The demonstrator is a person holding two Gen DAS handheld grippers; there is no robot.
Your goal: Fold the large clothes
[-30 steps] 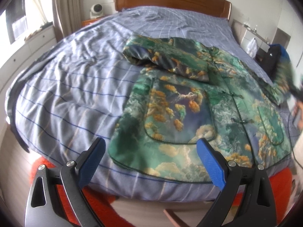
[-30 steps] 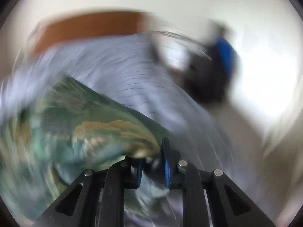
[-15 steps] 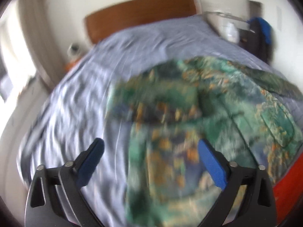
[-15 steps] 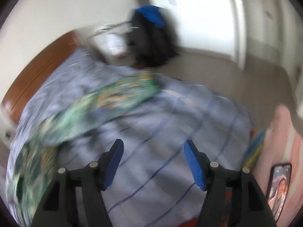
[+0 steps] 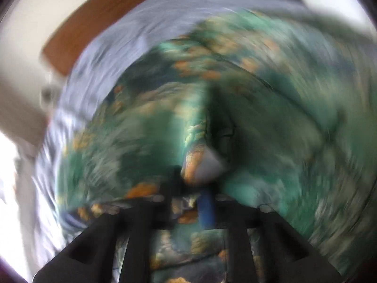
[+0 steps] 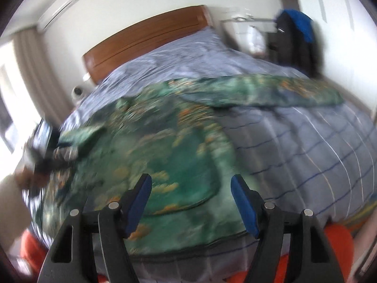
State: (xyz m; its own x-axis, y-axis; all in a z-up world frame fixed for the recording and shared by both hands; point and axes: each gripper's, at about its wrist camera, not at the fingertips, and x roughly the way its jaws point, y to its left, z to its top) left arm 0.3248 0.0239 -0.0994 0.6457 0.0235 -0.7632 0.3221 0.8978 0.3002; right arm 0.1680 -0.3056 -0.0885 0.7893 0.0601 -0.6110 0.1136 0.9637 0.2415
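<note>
In the left wrist view, heavily blurred, the left gripper (image 5: 195, 195) has its fingers (image 5: 206, 208) drawn together and clamped on a fold of the jacket (image 5: 271, 129), a green garment printed with orange and pale patches. The pinched cloth rises in a peak just above the fingertips, with a pale grey patch showing at the fold. The jacket fills most of this view and runs on under the gripper's black frame toward the lower edge. Beyond it lies the bed (image 5: 141, 37), covered in a blue-grey striped sheet, and a brown wooden headboard (image 5: 99, 21) stands slanted at the upper left against a light wall. In the right wrist view the right gripper (image 6: 192, 198) hangs over the near edge of the jacket (image 6: 165, 146); its blue-padded fingers (image 6: 243, 202) stand well apart and are opening, with no cloth pressed between them, only the jacket's lower hem lying below. The jacket is spread flat on the bed (image 6: 318, 146), its body left of centre and one sleeve (image 6: 271, 89) stretched out to the right across the sheet. At the left edge a dark blurred shape, the left gripper (image 6: 54, 151), sits at the jacket's far side. The headboard (image 6: 146, 40) stands behind, a curtain (image 6: 40, 70) hangs at the left, and dark and blue clothes (image 6: 297, 37) hang at the upper right. Something orange (image 6: 337, 243) shows below the bed's near edge.
</note>
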